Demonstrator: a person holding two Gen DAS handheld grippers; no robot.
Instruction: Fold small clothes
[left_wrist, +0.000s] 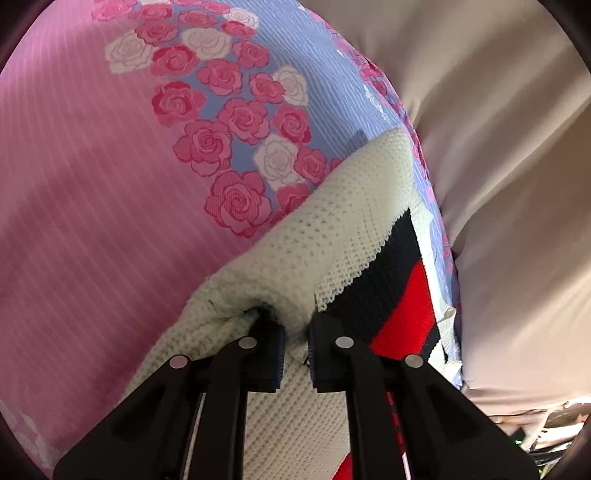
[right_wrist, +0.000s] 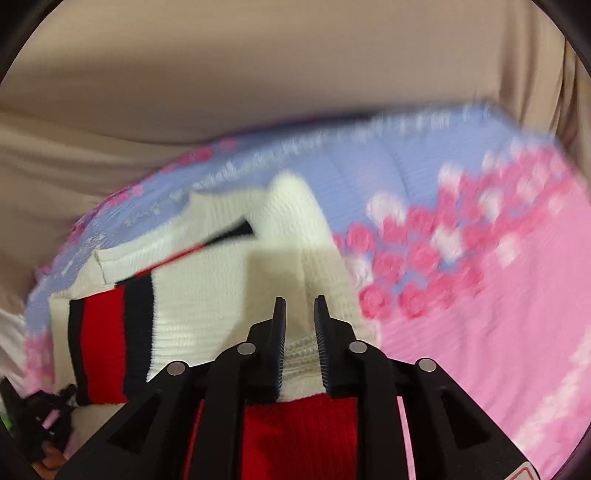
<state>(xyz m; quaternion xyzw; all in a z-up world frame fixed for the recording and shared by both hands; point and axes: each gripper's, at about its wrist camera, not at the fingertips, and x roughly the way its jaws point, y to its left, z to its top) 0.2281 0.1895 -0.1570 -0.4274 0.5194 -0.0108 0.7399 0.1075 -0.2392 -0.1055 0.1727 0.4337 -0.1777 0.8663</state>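
A small cream knit sweater (left_wrist: 314, 236) with black and red stripes (left_wrist: 402, 299) lies on a pink and lilac rose-print sheet (left_wrist: 92, 184). My left gripper (left_wrist: 295, 328) is shut on a bunched fold of the cream knit near its edge. In the right wrist view the same sweater (right_wrist: 207, 291) lies partly folded, its red and black band (right_wrist: 107, 339) at left. My right gripper (right_wrist: 299, 310) has its jaws narrowly apart with the cream ribbed hem between them, low over the garment. This view is blurred by motion.
The rose-print sheet (right_wrist: 480, 332) covers the bed. Beige fabric (left_wrist: 498, 147) rises along the bed's far side, also in the right wrist view (right_wrist: 258, 74). Dark clutter (right_wrist: 33, 417) sits at the lower left edge.
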